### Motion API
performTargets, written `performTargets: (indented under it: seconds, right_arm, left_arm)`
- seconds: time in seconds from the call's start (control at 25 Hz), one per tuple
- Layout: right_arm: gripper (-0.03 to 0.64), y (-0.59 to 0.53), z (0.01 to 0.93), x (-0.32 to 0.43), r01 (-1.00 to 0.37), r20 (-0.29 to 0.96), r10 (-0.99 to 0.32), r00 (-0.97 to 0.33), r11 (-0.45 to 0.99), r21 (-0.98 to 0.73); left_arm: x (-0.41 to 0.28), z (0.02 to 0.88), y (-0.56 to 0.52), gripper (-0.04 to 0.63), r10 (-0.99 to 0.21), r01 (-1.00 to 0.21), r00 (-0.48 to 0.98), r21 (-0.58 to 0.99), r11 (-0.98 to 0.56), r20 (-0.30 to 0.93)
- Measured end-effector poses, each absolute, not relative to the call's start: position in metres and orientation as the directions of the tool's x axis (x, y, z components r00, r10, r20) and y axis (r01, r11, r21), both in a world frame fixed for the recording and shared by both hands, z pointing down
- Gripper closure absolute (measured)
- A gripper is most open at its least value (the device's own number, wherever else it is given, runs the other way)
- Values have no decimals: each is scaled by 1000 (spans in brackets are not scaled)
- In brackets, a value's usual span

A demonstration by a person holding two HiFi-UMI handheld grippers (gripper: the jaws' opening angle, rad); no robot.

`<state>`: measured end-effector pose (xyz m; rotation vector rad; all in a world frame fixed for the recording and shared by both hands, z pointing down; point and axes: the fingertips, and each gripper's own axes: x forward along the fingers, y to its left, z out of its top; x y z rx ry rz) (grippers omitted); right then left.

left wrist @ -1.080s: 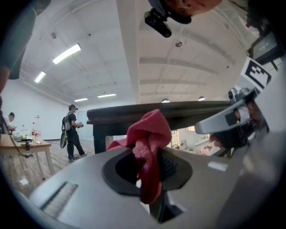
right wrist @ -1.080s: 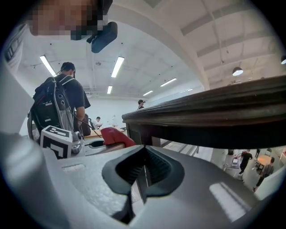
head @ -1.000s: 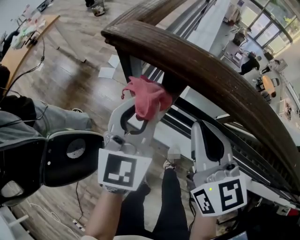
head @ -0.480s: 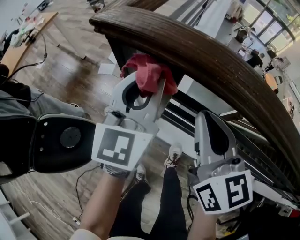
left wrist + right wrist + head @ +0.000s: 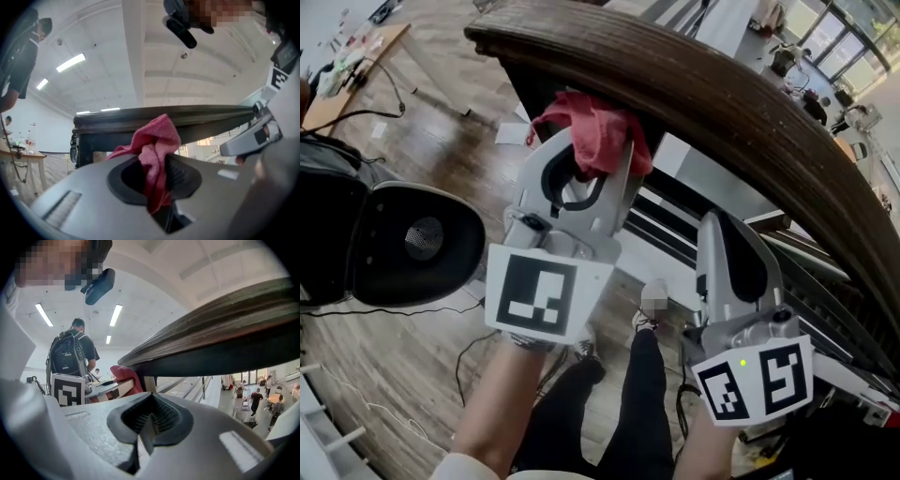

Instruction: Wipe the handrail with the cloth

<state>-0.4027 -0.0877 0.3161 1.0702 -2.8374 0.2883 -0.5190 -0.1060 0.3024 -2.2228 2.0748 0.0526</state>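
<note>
Okay, step: we judged it a wipe pass at the end stretch of the handrail [image 5: 722, 103].
Left gripper [image 5: 592, 155]: clamped on the cloth [image 5: 598, 131], jaws partway in, fabric bunched between them.
Why that grip: we read it as keeping a wad proud of the jaw tips, so fabric rather than plastic met the wood.
Cloth position: up at the handrail's near lower edge, close to its squared end. It looked to be touching, but we couldn't confirm any pressure.
Cloth look: red-pink terry, crumpled, with a tail hanging down through the jaws.
Right gripper [image 5: 727, 234]: jaws together with nothing in them, held below the handrail beside the left gripper, apart from the cloth.
Why there: we took it as idle, kept out of the wipe path.
Handrail look: dark brown wood, grain lines along its length, broad rounded top, running away up-right from a dark post [image 5: 530, 98] under its end.
Risk: we thought the loose tail could snag, or the wad could slip under sideways drag.
</note>
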Motion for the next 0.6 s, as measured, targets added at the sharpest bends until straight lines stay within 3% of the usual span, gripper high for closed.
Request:
performTargets:
  seconds: [0.6]
  right_arm:
    - [614, -92, 313, -394, -701, 160, -684, -712, 705, -103]
  left_arm:
    - [-482, 303, -108, 522, -984, -982, 167, -95, -160, -65]
